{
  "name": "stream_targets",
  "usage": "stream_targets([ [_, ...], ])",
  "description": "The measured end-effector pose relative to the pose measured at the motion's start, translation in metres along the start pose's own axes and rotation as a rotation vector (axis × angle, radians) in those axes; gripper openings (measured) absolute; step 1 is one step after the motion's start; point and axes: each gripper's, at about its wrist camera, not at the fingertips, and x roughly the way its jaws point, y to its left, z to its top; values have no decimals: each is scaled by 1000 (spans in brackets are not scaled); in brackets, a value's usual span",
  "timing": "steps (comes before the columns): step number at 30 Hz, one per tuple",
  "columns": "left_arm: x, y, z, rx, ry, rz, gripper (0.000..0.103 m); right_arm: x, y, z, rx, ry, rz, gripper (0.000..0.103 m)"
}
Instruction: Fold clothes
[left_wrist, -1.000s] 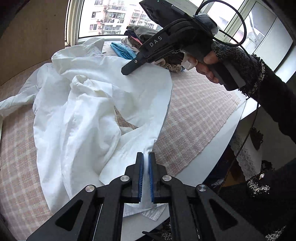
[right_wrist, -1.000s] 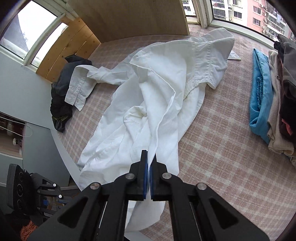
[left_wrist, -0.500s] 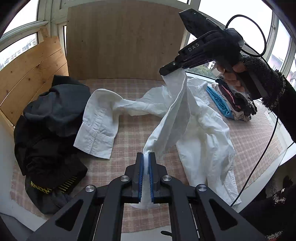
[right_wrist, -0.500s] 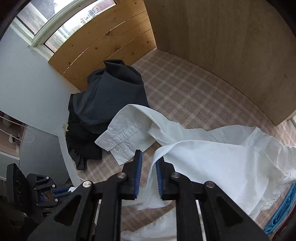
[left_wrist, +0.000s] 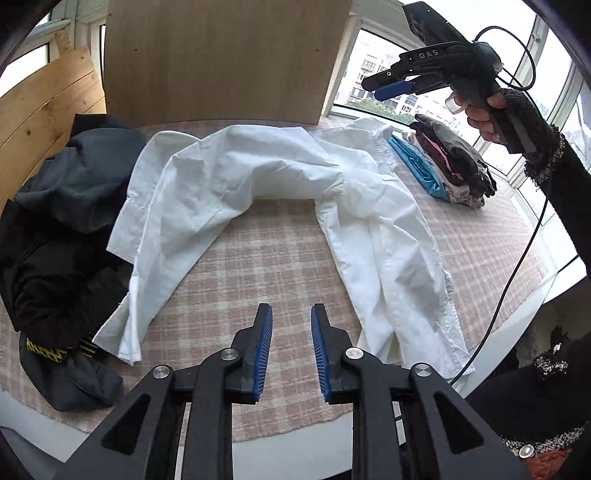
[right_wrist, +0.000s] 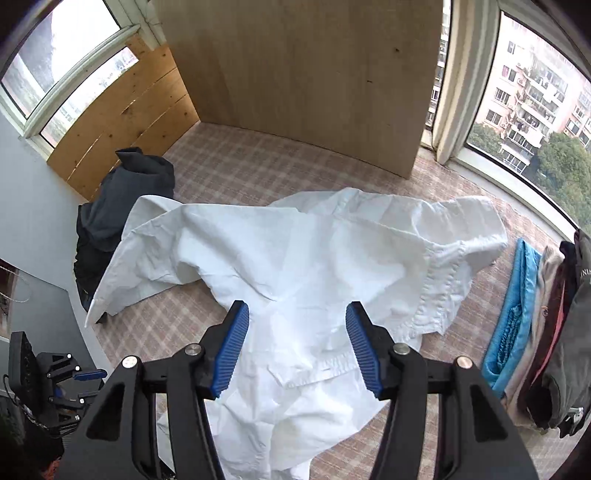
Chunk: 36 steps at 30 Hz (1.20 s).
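A crumpled white shirt (left_wrist: 280, 184) lies spread in an arch over the pink checked cloth (left_wrist: 273, 266) on the table. My left gripper (left_wrist: 291, 332) hovers open above bare cloth between the shirt's two hanging parts, holding nothing. In the left wrist view the right gripper (left_wrist: 388, 86) is held high by a hand, above the shirt's far right side. In its own view my right gripper (right_wrist: 295, 332) stands wide open over the white shirt (right_wrist: 314, 266), with fabric below the fingers but not pinched.
A heap of dark clothes (left_wrist: 62, 229) sits at the left, partly under the shirt. A stack of folded garments (left_wrist: 447, 166) with a blue one (right_wrist: 517, 314) at the bottom lies at the right by the window. Wooden panels (right_wrist: 295, 74) stand behind. The table edge runs close below my left gripper.
Both grippers have opened and let go of the shirt, which has dropped flat onto the table. The right gripper has risen clear of the fabric.
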Motion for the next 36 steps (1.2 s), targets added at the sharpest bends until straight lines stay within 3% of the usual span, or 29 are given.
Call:
stream_targets([
  [3,33,-33,-11,34,67,-28,26,-1,-77,-52,136,7,-59,54],
  [6,56,-49,-23,33,127,-26,29,16,-112,-103,209,44,-9,54],
  [9,69,-58,-33,43,176,-19,31,32,-108,-138,195,67,58,54],
  [13,81,-63,-38,26,215,-36,34,49,-78,-148,93,66,82,54],
  [15,89,-66,-38,26,245,-35,24,58,-65,-146,47,76,75,54],
  [16,92,-67,-38,20,257,-37,6,63,-60,-146,30,85,76,54],
  [21,79,-74,-34,-13,235,-106,1,80,-42,-143,-32,88,90,56],
  [23,64,-78,-30,-24,207,-145,1,84,-40,-142,-20,104,163,47],
  [24,56,-79,-28,-32,193,-166,1,83,-40,-142,0,123,202,17],
  [25,48,-80,-26,-40,179,-188,1,82,-41,-142,21,142,242,4],
  [26,41,-81,-24,-45,161,-211,1,79,-42,-141,33,155,265,4],
  [28,29,-76,-22,-45,137,-231,2,61,-43,-140,13,141,210,4],
  [30,34,-65,-27,-29,177,-138,11,46,-40,-139,-31,134,89,7],
  [32,42,-55,-35,-24,227,-36,14,36,-33,-140,-73,138,-30,19],
  [33,43,-50,-39,-32,238,-12,14,31,-31,-137,-67,126,-64,30],
  [34,42,-49,-42,-34,232,-9,14,26,-29,-134,-62,108,-85,36],
  [36,37,-57,-44,-15,207,-15,21,16,-21,-124,-47,49,-20,38],
])
